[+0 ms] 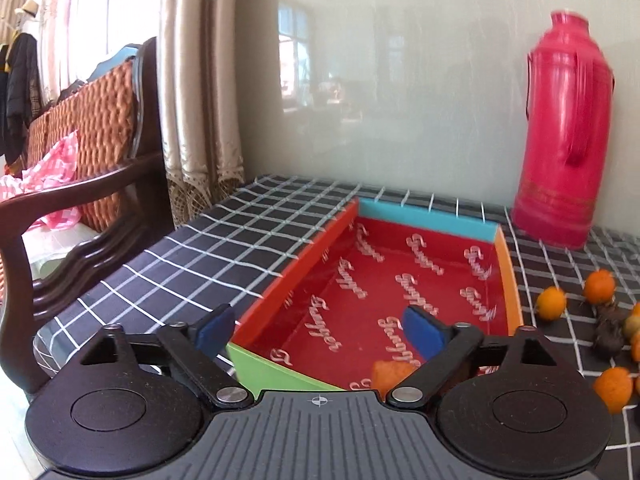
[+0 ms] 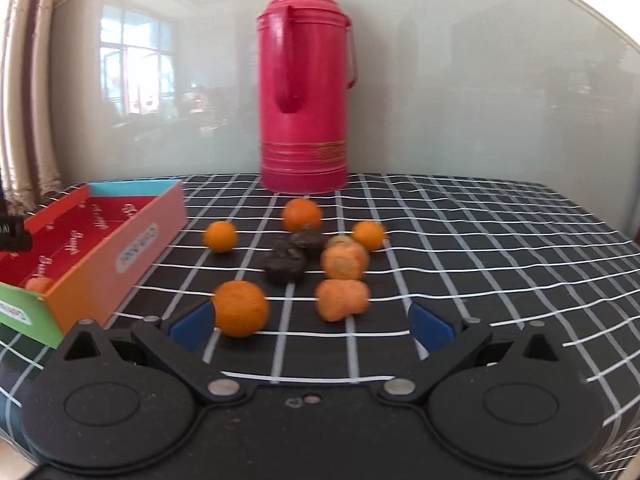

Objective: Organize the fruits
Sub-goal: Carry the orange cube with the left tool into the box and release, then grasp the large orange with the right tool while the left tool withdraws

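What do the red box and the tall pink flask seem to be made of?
Red box: probably printed cardboard with a slightly glossy coat; thin flat walls, sharp folded edges, printed script inside and an oval label on the side.
Pink flask: likely moulded plastic, though painted metal is possible; smooth sheen, ribbed shoulder, one-piece handle, gold decorative band near the base.

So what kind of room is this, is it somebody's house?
Probably a home living room: a wooden chair with a woven cushion, curtains by a window, and a pink thermos on a checked tablecloth.
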`<state>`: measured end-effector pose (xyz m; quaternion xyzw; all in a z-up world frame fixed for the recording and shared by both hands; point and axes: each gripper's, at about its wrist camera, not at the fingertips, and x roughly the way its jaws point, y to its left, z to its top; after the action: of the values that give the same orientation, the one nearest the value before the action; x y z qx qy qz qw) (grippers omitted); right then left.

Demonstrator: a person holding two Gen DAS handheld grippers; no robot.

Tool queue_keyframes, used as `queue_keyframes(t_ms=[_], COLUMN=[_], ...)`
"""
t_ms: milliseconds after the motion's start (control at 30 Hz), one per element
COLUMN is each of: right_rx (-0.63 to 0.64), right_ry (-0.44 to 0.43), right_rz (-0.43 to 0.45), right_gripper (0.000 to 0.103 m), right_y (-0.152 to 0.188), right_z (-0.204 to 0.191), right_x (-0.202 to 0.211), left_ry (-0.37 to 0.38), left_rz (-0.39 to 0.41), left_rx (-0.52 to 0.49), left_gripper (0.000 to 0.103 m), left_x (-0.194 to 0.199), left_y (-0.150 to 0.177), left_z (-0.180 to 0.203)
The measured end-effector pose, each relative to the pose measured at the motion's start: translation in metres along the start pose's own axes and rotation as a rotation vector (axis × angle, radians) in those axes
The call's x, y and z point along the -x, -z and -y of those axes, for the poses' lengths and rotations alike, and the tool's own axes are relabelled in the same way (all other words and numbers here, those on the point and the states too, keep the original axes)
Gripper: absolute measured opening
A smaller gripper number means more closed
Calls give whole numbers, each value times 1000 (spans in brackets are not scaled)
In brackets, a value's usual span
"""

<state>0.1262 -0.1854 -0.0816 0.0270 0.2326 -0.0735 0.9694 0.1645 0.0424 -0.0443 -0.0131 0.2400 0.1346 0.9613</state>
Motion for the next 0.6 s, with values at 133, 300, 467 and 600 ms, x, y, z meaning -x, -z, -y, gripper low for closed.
queue_keyframes(t_ms=[133, 300, 467, 600], right_rx=[11, 24, 27, -8], right_ry=[-31, -42, -43, -50], right_rz=[-24, -44, -48, -83], right_gripper=[82, 73, 60, 36], right_y=[-2, -1, -1, 0], right_z=[-11, -25, -31, -31], right_x=[-14, -25, -33, -42], left_ry=[26, 18, -27, -51], left_rz=[1, 30, 18, -22], left_rx=[60, 74, 133, 175], left_gripper=[94, 96, 98, 99], left_x=[10, 21, 17, 9], left_y=[-6, -4, 6, 15], left_z=[-22, -53, -79, -95])
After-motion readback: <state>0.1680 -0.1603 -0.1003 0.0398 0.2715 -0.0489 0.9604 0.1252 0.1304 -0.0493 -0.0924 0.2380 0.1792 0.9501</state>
